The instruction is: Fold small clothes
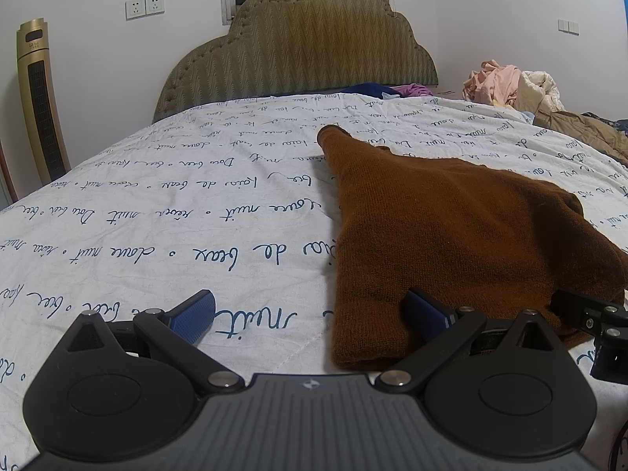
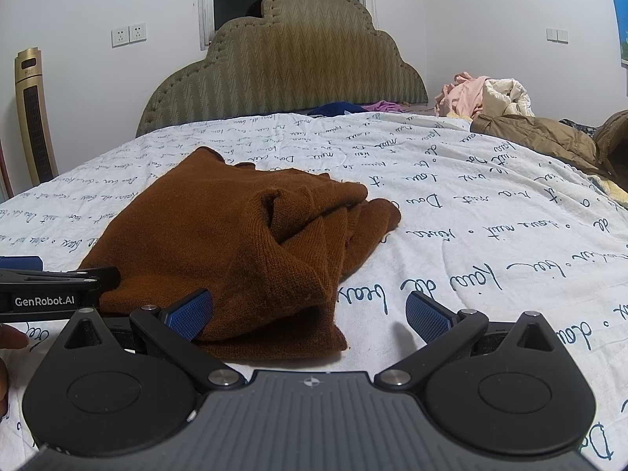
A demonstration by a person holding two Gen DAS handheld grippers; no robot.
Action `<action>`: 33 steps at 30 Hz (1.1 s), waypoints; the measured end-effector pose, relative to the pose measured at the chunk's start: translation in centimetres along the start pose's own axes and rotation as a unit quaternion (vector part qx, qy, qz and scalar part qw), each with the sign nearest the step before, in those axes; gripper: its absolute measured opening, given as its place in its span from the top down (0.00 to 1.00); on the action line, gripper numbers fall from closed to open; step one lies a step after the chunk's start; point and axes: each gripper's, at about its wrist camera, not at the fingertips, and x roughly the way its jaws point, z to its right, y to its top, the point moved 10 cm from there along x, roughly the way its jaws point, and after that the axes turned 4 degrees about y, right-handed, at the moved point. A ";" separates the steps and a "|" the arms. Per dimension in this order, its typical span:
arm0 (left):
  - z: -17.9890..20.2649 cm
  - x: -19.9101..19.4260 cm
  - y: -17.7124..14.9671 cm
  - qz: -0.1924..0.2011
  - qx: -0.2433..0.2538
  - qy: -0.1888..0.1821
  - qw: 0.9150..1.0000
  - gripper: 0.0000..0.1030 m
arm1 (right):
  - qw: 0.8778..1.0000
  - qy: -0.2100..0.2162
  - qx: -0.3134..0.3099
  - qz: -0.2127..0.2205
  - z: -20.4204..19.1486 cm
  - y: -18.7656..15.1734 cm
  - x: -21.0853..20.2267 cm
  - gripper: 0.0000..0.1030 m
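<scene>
**Brown sweater on the bed, both grippers spread at its near edge**

A brown knit sweater (image 1: 451, 235) lies on a white quilt (image 1: 157, 216) printed with blue handwriting. It sits toward the near side of the bed, partly folded. In the left wrist view one sleeve (image 1: 345, 157) runs away toward the headboard (image 1: 306, 47), lying flat. In the right wrist view the sweater's right side is bunched into loose folds, with a cuff end (image 2: 380, 216) resting on the quilt.

The left gripper (image 1: 310, 314) is low over the quilt with its jaws wide apart, holding nothing. Its left pad (image 1: 194, 316) is over bare quilt; its right pad (image 1: 426, 314) rests against the near hem of the sweater, with a lobe of fabric lying between the two pads.

The right gripper (image 2: 310, 316) is likewise released and spread wide. Its left pad (image 2: 188, 314) touches the near edge of the sweater, and a corner of the hem lies between the fingers. Its right pad (image 2: 428, 316) is over bare quilt. The two grippers are just beside each other: the side of the left one, marked "GenRobot.AI", shows at the left edge of the right wrist view, and a part of the right one shows at the right edge of the left view.

A fingertip (image 2: 11, 337) shows at that left edge.

Far right on the bed lie a pile of pale clothes (image 2: 482, 94) and a tan jacket (image 2: 541, 137). A gold tower fan (image 1: 39, 102) stands by the wall at left.
</scene>
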 end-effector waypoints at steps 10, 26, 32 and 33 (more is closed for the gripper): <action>0.0 0.0 0.0 -0.001 -0.002 -0.001 1.000 0.00 | 1.000 0.000 0.000 0.000 0.0 0.0 0.0 0.00; -0.8 -0.9 -0.4 -0.023 -0.017 0.002 1.000 0.00 | 0.999 0.009 0.019 -0.025 -0.6 -0.6 -2.0 0.00; -1.6 -2.7 -0.7 -0.040 -0.013 0.009 0.999 0.00 | 0.998 0.021 0.032 -0.053 -1.5 -1.6 -4.0 0.00; -1.7 -2.9 -0.8 -0.043 -0.011 0.011 0.999 0.00 | 0.998 0.022 0.033 -0.056 -1.6 -1.5 -4.3 0.00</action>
